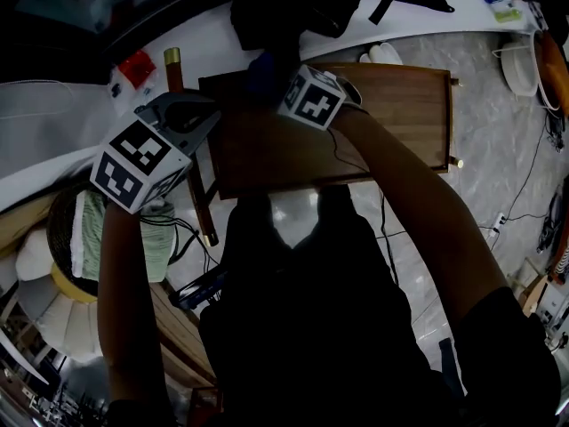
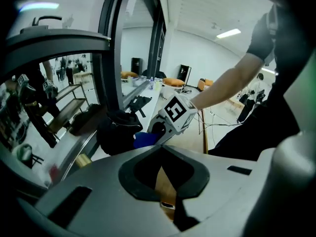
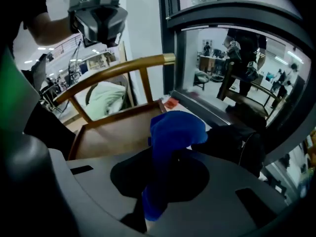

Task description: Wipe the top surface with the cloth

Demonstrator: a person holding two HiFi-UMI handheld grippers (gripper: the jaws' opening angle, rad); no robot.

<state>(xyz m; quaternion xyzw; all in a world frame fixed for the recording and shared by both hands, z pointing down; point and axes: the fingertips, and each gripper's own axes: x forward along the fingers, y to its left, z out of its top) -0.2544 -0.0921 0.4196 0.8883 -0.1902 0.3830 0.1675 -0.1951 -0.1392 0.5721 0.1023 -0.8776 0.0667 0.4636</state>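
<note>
A brown wooden seat surface [image 1: 373, 118] with a raised rim lies below me, and its curved back rail [image 3: 118, 68] runs along the left side. My right gripper [image 3: 163, 181] is shut on a blue cloth [image 3: 173, 130], which bulges up out of its jaws. In the head view this gripper [image 1: 284, 83] hangs over the far left part of the surface, the cloth [image 1: 262, 65] at its tip. The left gripper view shows the same cloth [image 2: 143, 139]. My left gripper [image 1: 200, 118] hovers above the back rail, apart from it, jaws shut and empty.
A black bag [image 1: 293, 7] lies on the white ledge [image 1: 204, 43] just beyond the surface, beside a small red object [image 1: 136, 68]. A wicker chair with a pale green cushion [image 1: 89, 238] stands at the left. Cables trail over the floor [image 1: 498, 149] to the right.
</note>
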